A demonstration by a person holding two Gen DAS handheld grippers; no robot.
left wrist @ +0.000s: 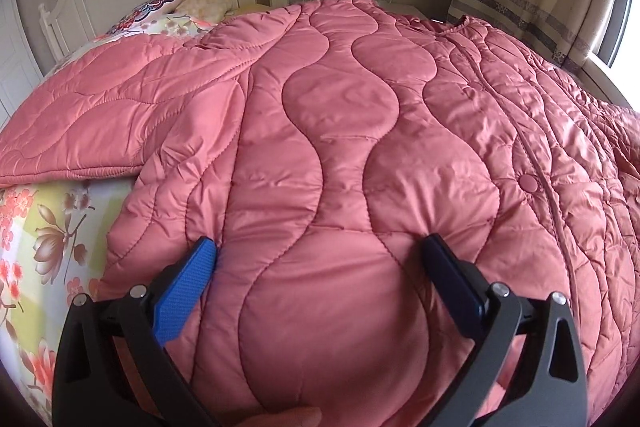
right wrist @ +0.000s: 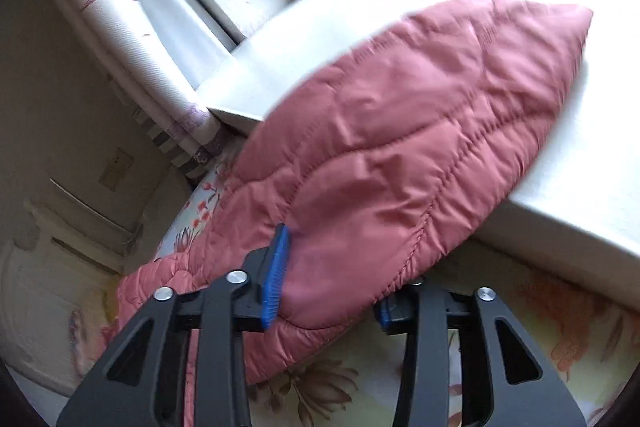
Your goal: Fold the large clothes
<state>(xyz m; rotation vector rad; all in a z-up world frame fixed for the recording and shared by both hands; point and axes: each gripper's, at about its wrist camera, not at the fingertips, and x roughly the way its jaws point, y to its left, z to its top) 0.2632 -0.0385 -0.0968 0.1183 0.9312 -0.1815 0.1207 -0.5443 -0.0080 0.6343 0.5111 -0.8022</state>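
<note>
Pink quilted jacket point(left wrist: 340, 131) lies spread on the bed point(left wrist: 44, 239), buttoned, no fold made yet. Left gripper point(left wrist: 320, 247) w/ fingers wide apart, tips pressing the hem at 6 o'clock. Right gripper point(right wrist: 332, 283) clamped on the sleeve point(right wrist: 400, 147), which reaches to 2 o'clock over the sill – sleeve fold & body folds all left

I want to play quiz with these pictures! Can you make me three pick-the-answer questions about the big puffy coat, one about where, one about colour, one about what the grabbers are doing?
1. Where does the coat lie?
A. on a flowery bed sheet
B. on a chair
C. in a basket

2. What colour is the coat?
A. green
B. pink
C. black

3. What is the right gripper doing?
A. hanging wide open in the air
B. holding a pillow
C. pinching a part of the coat

Answers:
1 A, flowery sheet shows beside the coat.
2 B, the quilted cloth is pink all over.
3 C, the cloth sits squeezed between its fingers.
</note>
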